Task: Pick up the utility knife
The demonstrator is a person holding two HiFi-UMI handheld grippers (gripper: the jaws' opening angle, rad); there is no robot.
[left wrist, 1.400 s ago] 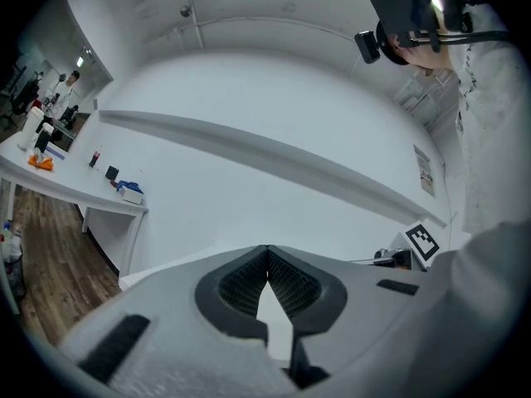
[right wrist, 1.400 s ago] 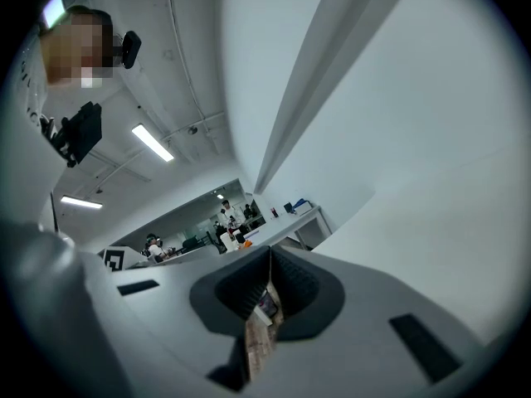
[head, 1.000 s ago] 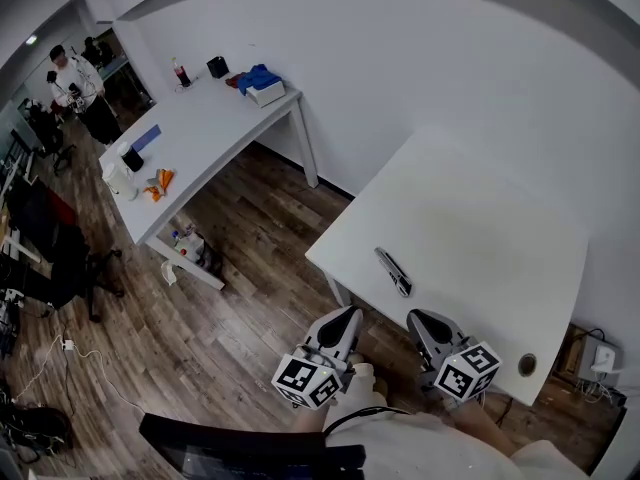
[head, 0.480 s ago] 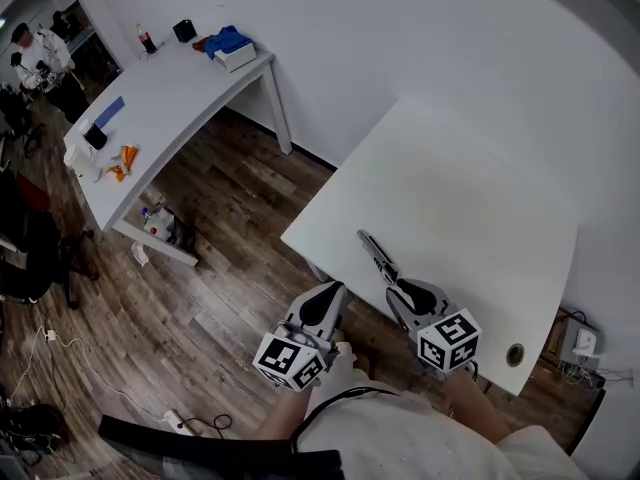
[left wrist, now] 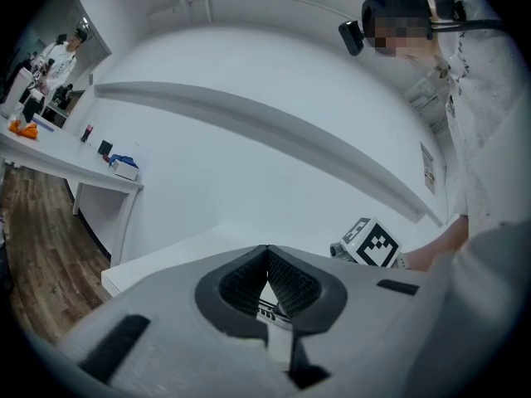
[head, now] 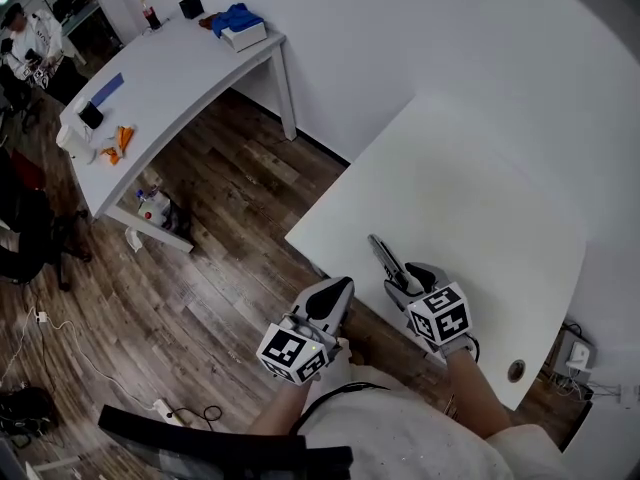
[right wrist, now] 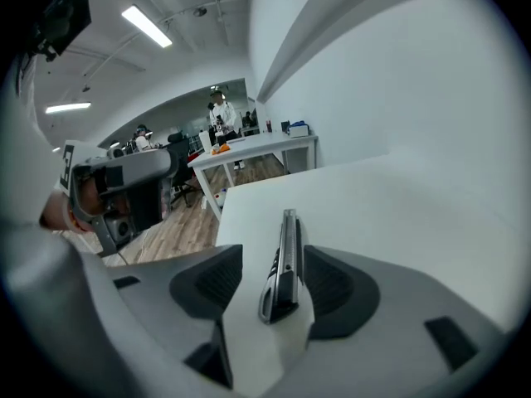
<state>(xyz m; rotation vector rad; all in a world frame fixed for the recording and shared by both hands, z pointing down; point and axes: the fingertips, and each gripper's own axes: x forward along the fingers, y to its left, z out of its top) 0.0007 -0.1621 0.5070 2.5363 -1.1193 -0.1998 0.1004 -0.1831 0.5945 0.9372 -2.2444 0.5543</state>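
The slim grey metal utility knife [head: 384,254] is lying flat on the white flat-topped bench [head: 480,188], near its near-left edge, with its length running away from the person. The right gripper [head: 411,280] is sitting low over the knife's near end. In the right gripper view the utility knife [right wrist: 282,264] is lying between the two dark ribbed pads [right wrist: 328,282], which are standing apart on either side of it. The right-hand pad is looking almost against the knife's side, while a strip of bare bench [right wrist: 373,197] is showing between the knife and the other pad. This gripper is spread open and not yet clamping anything.

The left gripper [head: 334,294] is hanging just off the bench's near edge, above the brown wood-plank floor [head: 220,268]. In its own view the left gripper [left wrist: 267,259] is showing its pads pressed together at the tips, with nothing between them.

The step in hand is looking like the final lining-up before the grasp: the knife is straddled but not seized. The next move is probably calling for the right gripper to be squeezing in on the handle's narrow sides, staying low against the bench because the knife is thin. The knife is lying off-centre, so the nearer pad may be nudging it sideways before both pads are biting; a lift should be waiting until the grip is looking firm
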